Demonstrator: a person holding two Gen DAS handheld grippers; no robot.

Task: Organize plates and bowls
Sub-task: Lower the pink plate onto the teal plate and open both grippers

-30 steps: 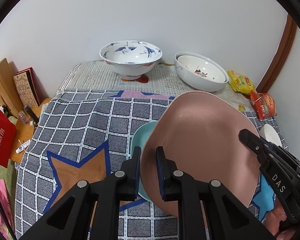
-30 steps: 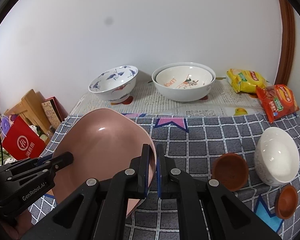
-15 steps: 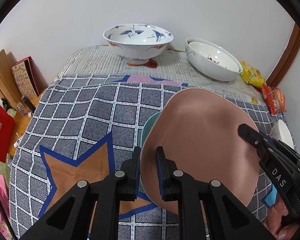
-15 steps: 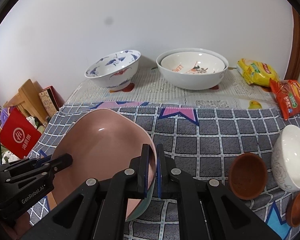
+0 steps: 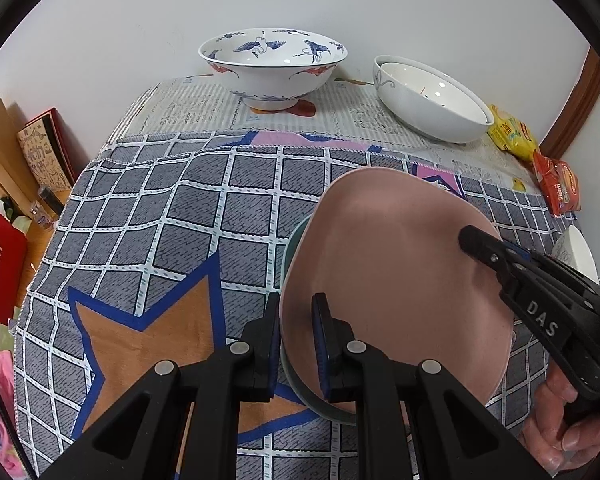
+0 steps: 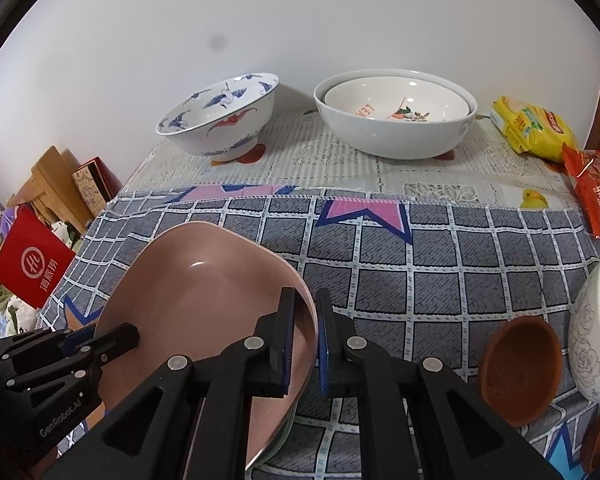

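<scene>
Left wrist view: the left gripper pointed across a table covered in a grey checked cloth with star shapes. Its two black fingers straddled the near rim of a pink plate, one finger outside the rim and one over the plate's face; a small gap showed beside the rim, so whether they were pinching it or had let go could not be told. The pink plate sat low over a teal plate, of which only a thin edge showed on the left and near sides. From the right, the right gripper reached over the plate's far edge. At the back stood a blue crane-pattern bowl and a white bowl with another nested inside.

Right wrist view: the right gripper had its fingers either side of the pink plate's rim, with daylight visible between pad and rim, so its hold likewise could not be told. The left gripper met the opposite edge. To the right lay a brown dish and a white rose-pattern bowl.

The step in hand appeared to be stacking the pink plate on the teal one. The next move would likely call for spreading both pairs of fingers clear of the rim and drawing back without dragging the plate off centre.
</scene>
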